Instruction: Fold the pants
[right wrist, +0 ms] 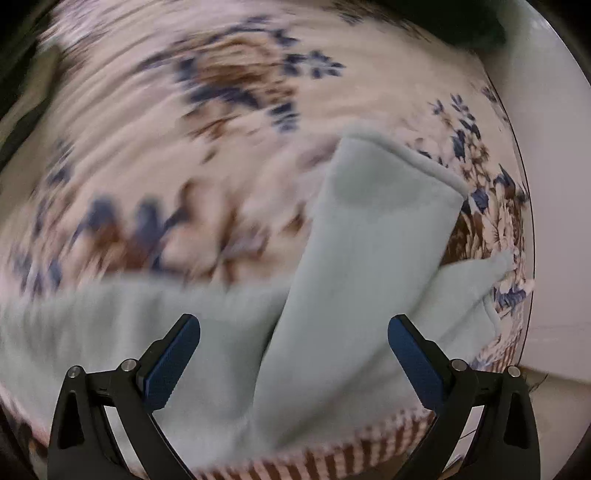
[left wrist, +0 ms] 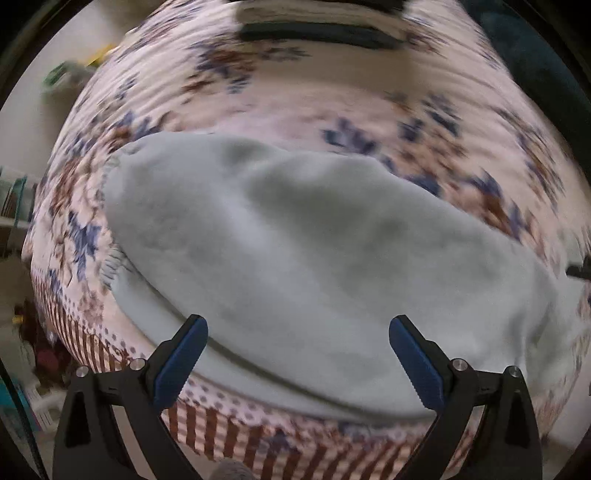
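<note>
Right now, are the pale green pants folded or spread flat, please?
Partly folded: in the right wrist view one leg lies doubled across the pants.

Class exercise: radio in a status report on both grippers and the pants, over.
Left gripper open, empty. Right gripper open, empty. Pale green pants lie on the floral bedspread, one leg folded across. Nothing in the way.

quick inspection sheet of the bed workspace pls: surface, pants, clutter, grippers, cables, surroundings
Surface: floral bedspread with striped border, views motion-blurred.
Job's things: pale green fleece pants lying on the spread; one leg laid across the other in the right wrist view.
Clutter: dark flat item at far edge, too blurred to identify.
Grippers: left gripper open, empty; right gripper open, empty, both above the pants.
Cables: nothing seen.
Surroundings: blurred items beside bed.
</note>
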Demonstrator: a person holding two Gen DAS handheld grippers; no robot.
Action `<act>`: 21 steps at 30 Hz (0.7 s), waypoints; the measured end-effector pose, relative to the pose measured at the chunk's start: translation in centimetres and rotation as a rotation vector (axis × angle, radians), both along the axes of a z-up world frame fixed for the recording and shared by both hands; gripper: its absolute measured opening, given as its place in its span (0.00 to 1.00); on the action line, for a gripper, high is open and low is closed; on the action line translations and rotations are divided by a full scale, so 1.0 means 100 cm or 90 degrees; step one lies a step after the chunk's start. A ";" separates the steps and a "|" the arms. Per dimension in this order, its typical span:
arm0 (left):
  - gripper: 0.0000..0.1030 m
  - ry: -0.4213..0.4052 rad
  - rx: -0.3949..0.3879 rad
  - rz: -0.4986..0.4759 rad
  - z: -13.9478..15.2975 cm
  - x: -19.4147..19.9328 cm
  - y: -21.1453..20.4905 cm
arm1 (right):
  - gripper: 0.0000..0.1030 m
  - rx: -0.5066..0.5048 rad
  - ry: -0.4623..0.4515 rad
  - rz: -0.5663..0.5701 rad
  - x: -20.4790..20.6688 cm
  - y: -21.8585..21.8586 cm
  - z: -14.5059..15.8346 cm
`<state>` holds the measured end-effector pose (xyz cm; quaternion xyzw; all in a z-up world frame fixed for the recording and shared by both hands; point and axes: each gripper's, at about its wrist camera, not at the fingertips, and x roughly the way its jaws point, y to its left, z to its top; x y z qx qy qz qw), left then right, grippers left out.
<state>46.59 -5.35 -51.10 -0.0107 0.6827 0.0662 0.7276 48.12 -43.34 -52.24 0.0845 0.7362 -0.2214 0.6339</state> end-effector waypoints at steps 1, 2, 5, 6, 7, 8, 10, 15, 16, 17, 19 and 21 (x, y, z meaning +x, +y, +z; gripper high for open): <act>0.98 -0.001 0.009 0.024 -0.006 0.003 0.010 | 0.99 -0.024 0.018 -0.017 0.007 -0.012 -0.016; 0.98 -0.002 0.012 0.041 -0.007 0.004 0.017 | 0.97 -0.044 0.040 -0.035 0.012 -0.022 -0.031; 0.98 0.009 0.015 0.084 -0.019 0.002 0.037 | 0.61 -0.080 0.098 -0.109 0.004 -0.056 -0.066; 0.98 0.017 0.009 0.092 -0.024 0.001 0.040 | 0.50 -0.079 0.089 -0.132 -0.003 -0.066 -0.070; 0.98 0.026 0.006 0.096 -0.028 -0.001 0.043 | 0.42 -0.065 0.062 -0.150 -0.011 -0.073 -0.069; 0.98 0.029 0.008 0.094 -0.030 -0.003 0.042 | 0.18 -0.055 0.025 -0.167 -0.019 -0.079 -0.061; 0.98 0.029 0.007 0.081 -0.031 -0.006 0.039 | 0.14 -0.041 -0.050 -0.202 -0.037 -0.085 -0.038; 0.98 0.016 -0.010 0.051 -0.024 -0.013 0.023 | 0.12 -0.031 -0.229 -0.332 -0.120 -0.109 0.046; 0.98 0.014 -0.013 0.049 -0.023 -0.013 0.020 | 0.12 -0.028 -0.253 -0.383 -0.148 -0.119 0.055; 0.98 0.011 -0.018 0.047 -0.022 -0.013 0.017 | 0.12 -0.020 -0.260 -0.423 -0.171 -0.127 0.054; 0.98 0.008 -0.022 0.039 -0.024 -0.014 0.009 | 0.13 0.024 -0.247 -0.515 -0.215 -0.145 0.032; 0.98 0.006 -0.025 0.030 -0.028 -0.015 0.004 | 0.14 0.097 -0.240 -0.570 -0.244 -0.150 -0.001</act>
